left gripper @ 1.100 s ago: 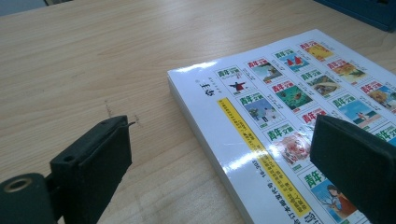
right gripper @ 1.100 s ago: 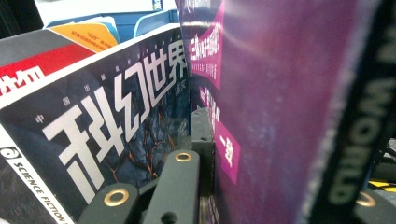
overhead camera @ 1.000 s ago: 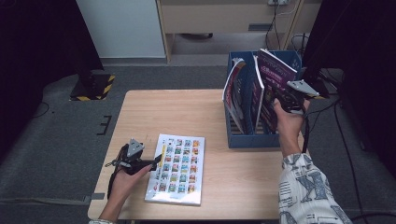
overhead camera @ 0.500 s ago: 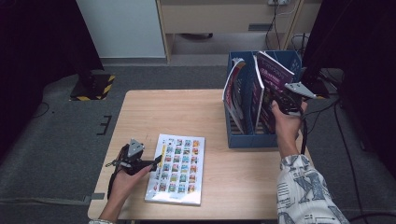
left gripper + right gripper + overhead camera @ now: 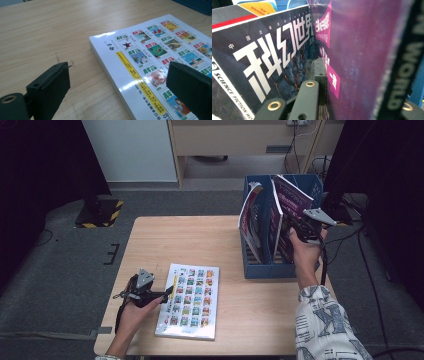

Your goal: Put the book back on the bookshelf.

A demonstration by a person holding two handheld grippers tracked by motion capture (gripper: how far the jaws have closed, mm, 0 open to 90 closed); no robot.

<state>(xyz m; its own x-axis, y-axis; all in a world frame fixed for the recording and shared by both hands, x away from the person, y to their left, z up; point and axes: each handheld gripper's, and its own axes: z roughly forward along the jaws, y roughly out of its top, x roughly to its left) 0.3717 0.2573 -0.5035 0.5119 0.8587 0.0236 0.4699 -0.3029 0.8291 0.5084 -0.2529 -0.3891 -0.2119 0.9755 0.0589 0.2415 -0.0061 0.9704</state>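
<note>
A magazine (image 5: 190,300) with a grid of small cover pictures lies flat on the wooden table (image 5: 200,240), front left. My left gripper (image 5: 167,296) stands open at its left edge, low over the table. In the left gripper view one jaw is over the bare wood and the other over the magazine (image 5: 155,50), with the left gripper (image 5: 120,75) touching nothing. My right gripper (image 5: 295,231) is shut on a purple magazine (image 5: 292,200) standing tilted in the blue file box (image 5: 265,270). In the right gripper view the purple magazine (image 5: 362,50) runs between the jaws of my right gripper (image 5: 359,85).
A second, dark science-fiction magazine (image 5: 269,60) stands in the same box, left of the purple one; its curled top (image 5: 250,215) leans left. The box sits at the table's right edge. Grey carpet surrounds the table, with cabinets behind.
</note>
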